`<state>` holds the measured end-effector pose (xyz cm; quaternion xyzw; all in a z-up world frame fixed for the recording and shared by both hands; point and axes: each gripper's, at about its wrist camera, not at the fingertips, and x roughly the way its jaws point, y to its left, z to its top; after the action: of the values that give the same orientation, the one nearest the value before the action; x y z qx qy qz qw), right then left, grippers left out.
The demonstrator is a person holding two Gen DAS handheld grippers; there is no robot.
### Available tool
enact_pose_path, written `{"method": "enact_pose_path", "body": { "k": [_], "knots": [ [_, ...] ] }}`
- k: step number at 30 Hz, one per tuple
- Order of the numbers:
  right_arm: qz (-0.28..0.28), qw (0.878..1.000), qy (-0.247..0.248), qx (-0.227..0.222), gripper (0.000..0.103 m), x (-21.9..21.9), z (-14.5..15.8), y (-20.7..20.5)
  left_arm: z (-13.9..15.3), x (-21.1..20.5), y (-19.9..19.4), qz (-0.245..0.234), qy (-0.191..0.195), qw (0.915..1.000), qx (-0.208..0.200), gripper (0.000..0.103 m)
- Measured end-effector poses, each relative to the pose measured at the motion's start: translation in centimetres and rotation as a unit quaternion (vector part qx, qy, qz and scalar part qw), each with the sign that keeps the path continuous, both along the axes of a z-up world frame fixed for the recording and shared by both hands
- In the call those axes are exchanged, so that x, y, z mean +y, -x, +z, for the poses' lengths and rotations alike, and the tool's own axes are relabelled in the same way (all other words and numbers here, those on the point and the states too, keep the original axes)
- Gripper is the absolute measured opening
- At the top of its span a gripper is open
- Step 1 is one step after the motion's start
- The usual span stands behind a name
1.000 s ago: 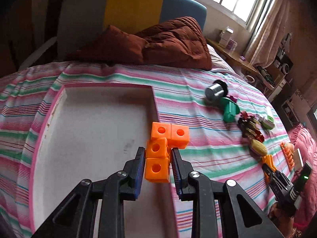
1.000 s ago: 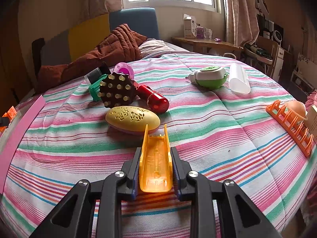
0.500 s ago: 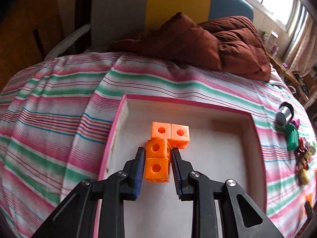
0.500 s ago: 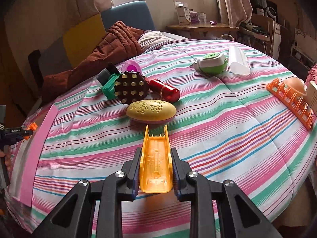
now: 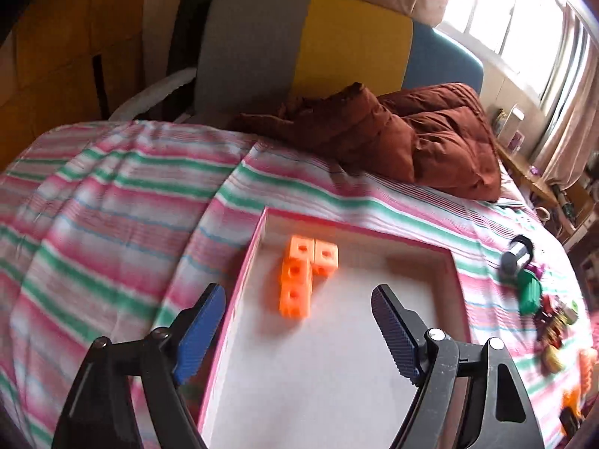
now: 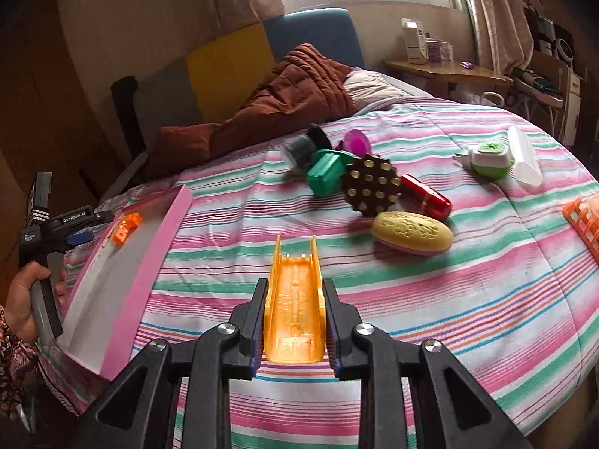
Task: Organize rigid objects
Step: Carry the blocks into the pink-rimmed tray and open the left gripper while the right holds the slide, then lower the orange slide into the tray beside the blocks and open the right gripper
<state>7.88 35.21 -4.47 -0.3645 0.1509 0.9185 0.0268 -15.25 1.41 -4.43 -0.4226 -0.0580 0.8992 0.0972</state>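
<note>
My left claw (image 5: 299, 331) is opening over the orange 4-cube block (image 5: 303, 275) in the pink-rimmed tray (image 5: 239, 280), my right claw (image 6: 294, 321) pinches the yellow plastic chute (image 6: 294, 299); several toys remain on the bed.

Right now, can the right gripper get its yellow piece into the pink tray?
Probably yes. The right gripper grips the yellow piece; bare bedspread lies between it and the pink tray, mostly free beyond the orange blocks.

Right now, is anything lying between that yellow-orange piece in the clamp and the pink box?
Nothing visible does. The yellow-orange piece sits in the right gripper, and only bare striped bedspread lies between it and the pink box. The other toys lie off to the right.
</note>
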Motion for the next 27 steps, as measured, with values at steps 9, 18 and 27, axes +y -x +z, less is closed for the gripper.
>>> {"method": "enact_pose_path", "body": {
  "k": [9,18,27],
  "knots": [
    [0.085,0.996,0.009,0.002,0.026,-5.4,1.3,3.7,-0.7,-2.4,-6.1,0.018,-0.038,0.9988,-0.024,0.088],
    [0.146,0.989,0.023,-0.014,0.026,-10.7,0.8,7.2,-0.8,-2.5,-10.1,0.003,-0.029,0.9996,-0.006,0.089],
    [0.186,0.981,0.02,-0.048,0.026,-16.1,0.2,13.6,-0.8,-3.3,-12.7,0.0,-0.023,0.9997,0.01,0.089]
  ]
}}
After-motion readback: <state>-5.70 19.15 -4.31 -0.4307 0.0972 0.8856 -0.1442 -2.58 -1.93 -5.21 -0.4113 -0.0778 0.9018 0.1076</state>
